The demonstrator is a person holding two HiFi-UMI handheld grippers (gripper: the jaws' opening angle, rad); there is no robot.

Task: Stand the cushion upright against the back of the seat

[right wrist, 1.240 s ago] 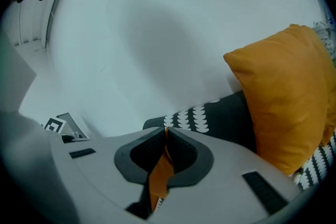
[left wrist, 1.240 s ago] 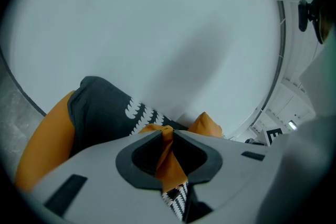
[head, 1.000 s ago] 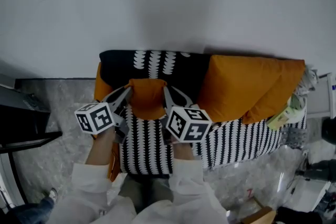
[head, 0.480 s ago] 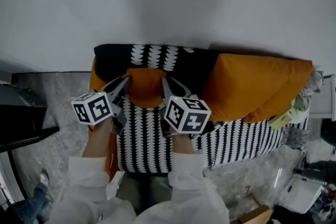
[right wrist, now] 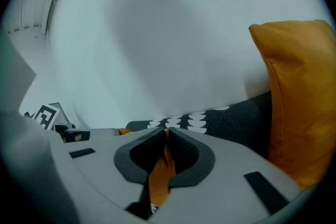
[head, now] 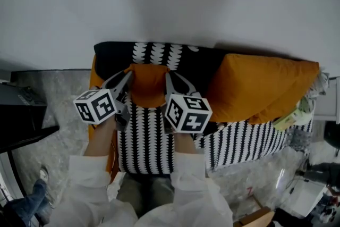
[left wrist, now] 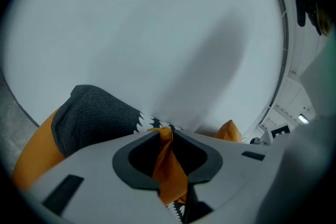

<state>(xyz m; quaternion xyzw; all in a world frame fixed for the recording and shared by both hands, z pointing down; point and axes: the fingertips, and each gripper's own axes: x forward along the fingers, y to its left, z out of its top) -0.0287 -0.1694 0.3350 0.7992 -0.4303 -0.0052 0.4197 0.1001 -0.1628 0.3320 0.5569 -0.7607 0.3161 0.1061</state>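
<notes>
Cushion [head: 147, 90] nudged toward backrest [head: 154, 53] — soft orange fabric, pinched.

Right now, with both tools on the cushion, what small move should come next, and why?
Probably ease the cushion back onto the backrest: the left tool and right tool pinch its sides, it stands upright, but contact behind is unclear.

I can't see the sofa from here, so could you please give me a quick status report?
Left gripper and right gripper both shut on small orange cushion. Cushion up at backrest. Big cushion sits clear to right.
</notes>
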